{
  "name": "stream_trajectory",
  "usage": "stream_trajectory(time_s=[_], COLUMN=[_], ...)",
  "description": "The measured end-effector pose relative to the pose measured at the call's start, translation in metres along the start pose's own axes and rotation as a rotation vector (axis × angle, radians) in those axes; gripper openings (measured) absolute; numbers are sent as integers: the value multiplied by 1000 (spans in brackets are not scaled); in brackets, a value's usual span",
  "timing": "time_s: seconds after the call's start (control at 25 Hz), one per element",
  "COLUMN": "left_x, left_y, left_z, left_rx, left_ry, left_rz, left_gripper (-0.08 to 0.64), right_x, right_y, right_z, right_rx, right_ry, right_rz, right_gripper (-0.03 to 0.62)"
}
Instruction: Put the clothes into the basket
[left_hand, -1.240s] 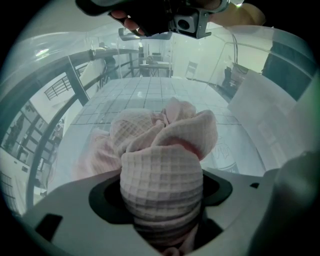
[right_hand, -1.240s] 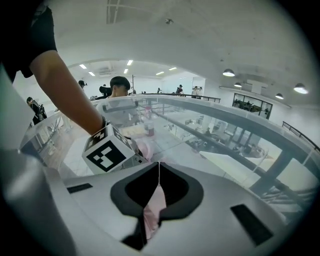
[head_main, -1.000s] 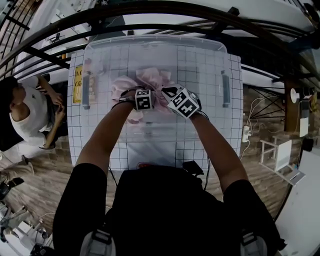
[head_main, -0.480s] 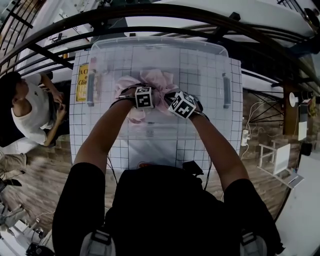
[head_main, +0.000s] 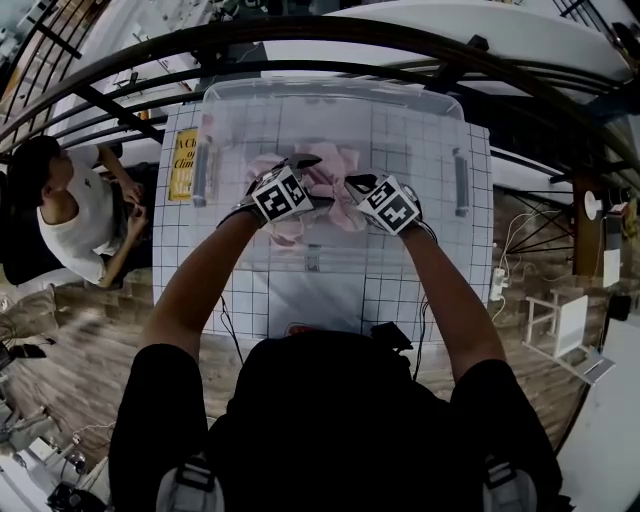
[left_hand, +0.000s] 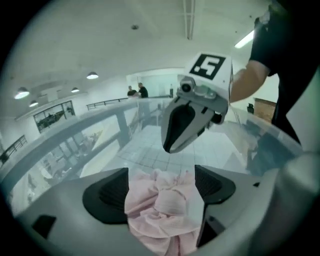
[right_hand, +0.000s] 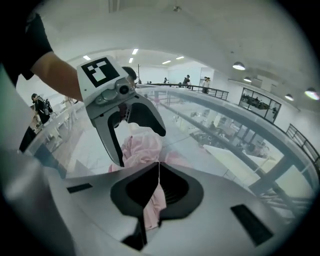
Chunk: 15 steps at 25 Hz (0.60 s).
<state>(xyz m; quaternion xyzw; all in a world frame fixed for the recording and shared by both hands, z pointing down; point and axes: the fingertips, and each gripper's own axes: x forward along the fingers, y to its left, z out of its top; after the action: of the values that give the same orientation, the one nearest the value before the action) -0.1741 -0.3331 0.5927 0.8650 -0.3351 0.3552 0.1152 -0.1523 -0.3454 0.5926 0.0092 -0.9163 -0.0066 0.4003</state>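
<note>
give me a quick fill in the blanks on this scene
1. The right gripper is shut on a ___ garment.
2. The clear bin stands on a table marked with a ___ of black lines.
3. A person in a white top shows at the head view's ___ side.
Missing: pink; grid; left.

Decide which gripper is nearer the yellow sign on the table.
Left. The left gripper hangs over the clear bin, right of the yellow sign; the right gripper is farther right, gripping the pink cloth.
</note>
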Motion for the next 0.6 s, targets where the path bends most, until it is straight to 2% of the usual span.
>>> stream_trajectory(time_s=[0.12,0.24,0.4,0.6], left_x=[-31,-67,-120,-192], left_y=[1,-1,-10,-34], left_z=[33,65,99,139], left_rx=[-85,-124,-136,-114], left_ry=[-141,-254,-380,-545], left_rz=[61,97,157,254], left_gripper=[410,410,392,304], right_x=[-27,-61,-108,-174], right_y=[-4,-4,8,37], right_z=[26,56,94,137], right_rx=[5,12,23,19], right_ry=[-98,-198,-337,-514], right_rz=[-44,-94,-139,-177], right_gripper=[18,18,18,18])
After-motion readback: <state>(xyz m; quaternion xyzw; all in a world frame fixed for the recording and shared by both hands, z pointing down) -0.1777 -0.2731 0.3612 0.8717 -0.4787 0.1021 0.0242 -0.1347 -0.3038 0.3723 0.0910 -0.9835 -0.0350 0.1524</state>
